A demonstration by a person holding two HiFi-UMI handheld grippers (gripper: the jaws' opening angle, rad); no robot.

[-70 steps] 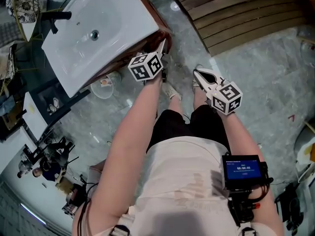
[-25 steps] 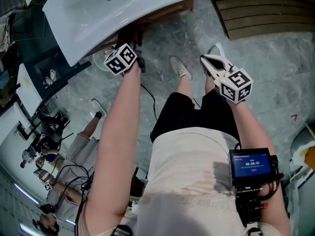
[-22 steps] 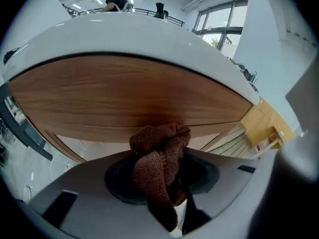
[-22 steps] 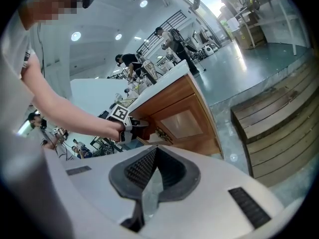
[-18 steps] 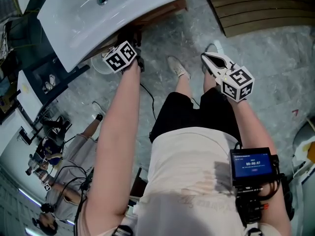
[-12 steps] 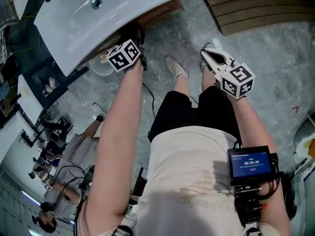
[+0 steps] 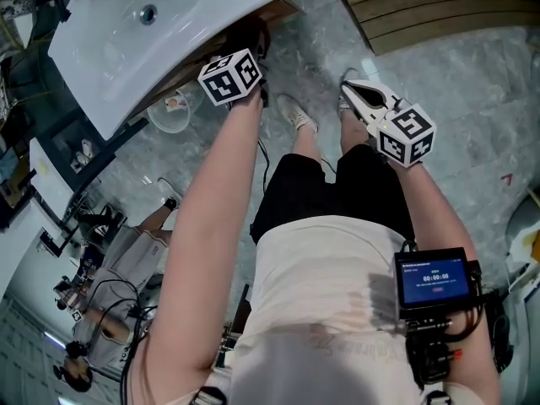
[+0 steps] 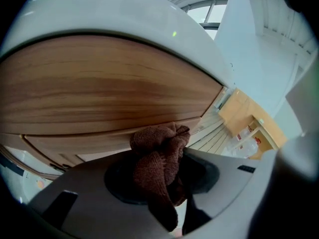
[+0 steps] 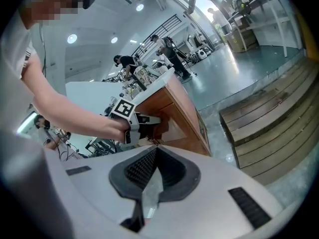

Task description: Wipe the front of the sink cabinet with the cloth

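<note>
The crumpled terry cloth (image 8: 159,156) was dark brown, the wooden cabinet front (image 8: 99,88) streaked honey-brown, the ceramic sink (image 7: 181,24) glossy white.

Head view looks steeply down; both gripper views face the cabinet front (image 8: 99,93) — left close, right farther.

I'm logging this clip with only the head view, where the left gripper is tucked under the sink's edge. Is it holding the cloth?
Observer: Yes. In the left gripper view, the left gripper is shut on a bunched brown cloth.
Operator: Is the cloth on the cabinet?
Observer: It sits against the wooden cabinet front and appears to touch it.
Operator: And the right gripper?
Observer: The right gripper has its jaws together with nothing between them.
</note>
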